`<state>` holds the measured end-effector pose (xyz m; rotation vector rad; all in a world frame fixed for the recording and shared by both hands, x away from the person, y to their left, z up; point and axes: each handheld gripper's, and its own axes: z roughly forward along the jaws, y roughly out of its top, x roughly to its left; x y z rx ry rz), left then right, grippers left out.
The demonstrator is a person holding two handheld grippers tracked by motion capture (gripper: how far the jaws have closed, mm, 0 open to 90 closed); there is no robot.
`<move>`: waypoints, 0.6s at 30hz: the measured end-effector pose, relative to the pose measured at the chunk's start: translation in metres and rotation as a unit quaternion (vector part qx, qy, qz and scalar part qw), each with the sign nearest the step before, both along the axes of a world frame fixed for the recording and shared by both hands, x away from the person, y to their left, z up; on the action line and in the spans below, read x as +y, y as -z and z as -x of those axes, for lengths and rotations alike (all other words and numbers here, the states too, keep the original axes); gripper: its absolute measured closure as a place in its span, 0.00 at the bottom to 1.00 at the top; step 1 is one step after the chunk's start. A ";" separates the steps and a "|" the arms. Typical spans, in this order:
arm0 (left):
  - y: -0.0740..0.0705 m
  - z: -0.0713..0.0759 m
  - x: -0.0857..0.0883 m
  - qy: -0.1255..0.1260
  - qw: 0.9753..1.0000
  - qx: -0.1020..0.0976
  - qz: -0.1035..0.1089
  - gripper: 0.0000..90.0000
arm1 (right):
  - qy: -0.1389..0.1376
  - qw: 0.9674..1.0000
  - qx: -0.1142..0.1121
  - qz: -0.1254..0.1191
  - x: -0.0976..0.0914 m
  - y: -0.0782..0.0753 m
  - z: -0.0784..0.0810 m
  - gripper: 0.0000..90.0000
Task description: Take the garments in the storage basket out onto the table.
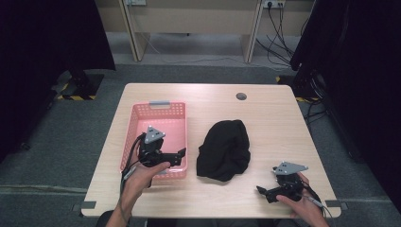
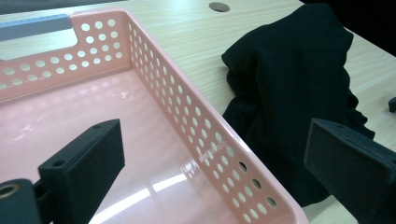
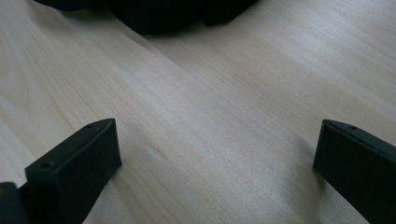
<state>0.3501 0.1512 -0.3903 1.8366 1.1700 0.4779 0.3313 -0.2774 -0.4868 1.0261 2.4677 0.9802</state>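
seen from the high view, one black garment (image 1: 223, 150) lies crumpled on the table (image 1: 265, 123) just beside one empty pink basket (image 1: 161, 113), so the packing looks not yet begun; the left gripper (image 1: 176, 157) hovers over the basket's near corner and the right gripper (image 1: 265, 193) sits near the table's front edge, both holding nothing. along the left gripper view, its jaws gape across the basket wall (image 2: 187, 107) and garment (image 2: 289, 88). along the right gripper view, its jaws stand wide over bare wood, garment (image 3: 154, 11) ahead.

No legible txt, labels, nos. — none
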 end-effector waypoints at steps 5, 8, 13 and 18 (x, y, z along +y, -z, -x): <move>0.003 0.005 0.003 -0.001 1.000 0.000 -0.002 0.04 | 0.000 1.000 0.000 0.000 0.000 0.000 0.000 0.01; 0.004 0.007 0.005 0.000 1.000 -0.001 -0.002 0.04 | 0.000 1.000 0.000 0.000 0.000 0.000 0.000 0.01; 0.005 0.014 0.009 -0.002 1.000 -0.005 0.000 0.04 | 0.000 1.000 0.000 0.000 0.000 0.000 0.000 0.01; 0.007 0.018 0.010 -0.001 1.000 -0.006 0.001 0.04 | 0.000 1.000 0.000 0.000 0.000 0.000 0.000 0.01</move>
